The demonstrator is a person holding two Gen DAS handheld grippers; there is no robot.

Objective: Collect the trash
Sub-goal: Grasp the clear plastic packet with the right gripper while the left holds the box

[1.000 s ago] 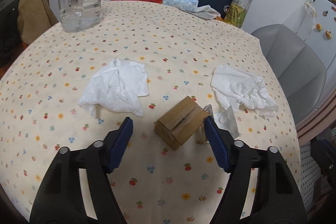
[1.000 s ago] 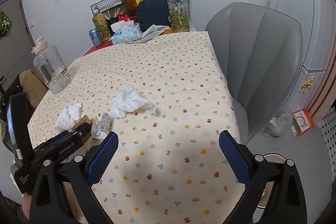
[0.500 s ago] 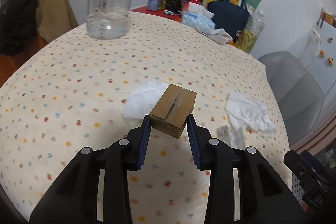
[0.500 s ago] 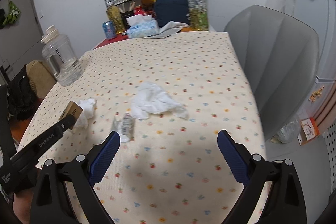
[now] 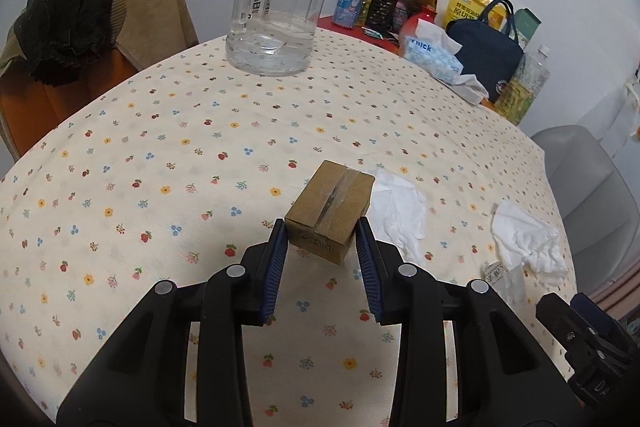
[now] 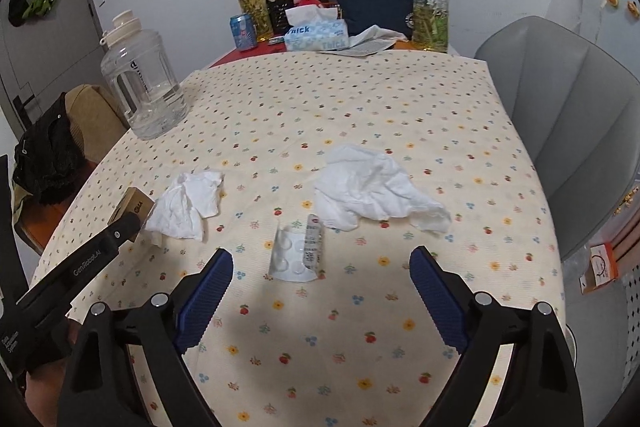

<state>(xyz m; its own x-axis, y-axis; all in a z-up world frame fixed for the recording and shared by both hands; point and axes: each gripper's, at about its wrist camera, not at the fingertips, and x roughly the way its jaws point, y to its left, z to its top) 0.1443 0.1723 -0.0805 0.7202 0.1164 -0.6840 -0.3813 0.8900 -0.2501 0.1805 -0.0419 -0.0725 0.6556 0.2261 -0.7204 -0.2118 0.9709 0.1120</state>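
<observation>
I hold the small cardboard box (image 5: 331,211) in my left gripper (image 5: 322,247); its two blue pads (image 5: 276,259) press on the sides of the box, so the jaws are about half closed around it. The box is lifted above the flowered tablecloth (image 5: 200,155) and is tilted, with the taped face up. Just behind it lies a crumpled white tissue (image 5: 400,207), and a second tissue (image 5: 528,243) lies further to the right, near the edge of the table.

My right gripper (image 6: 322,281) is wide open, its jaws have just been closing a little, and nothing is between them. In front of it lies a clear plastic wrapper (image 6: 298,251) flat on the cloth, apart from the pads. A big water jug (image 6: 142,79) stands at the far left side of the table.
</observation>
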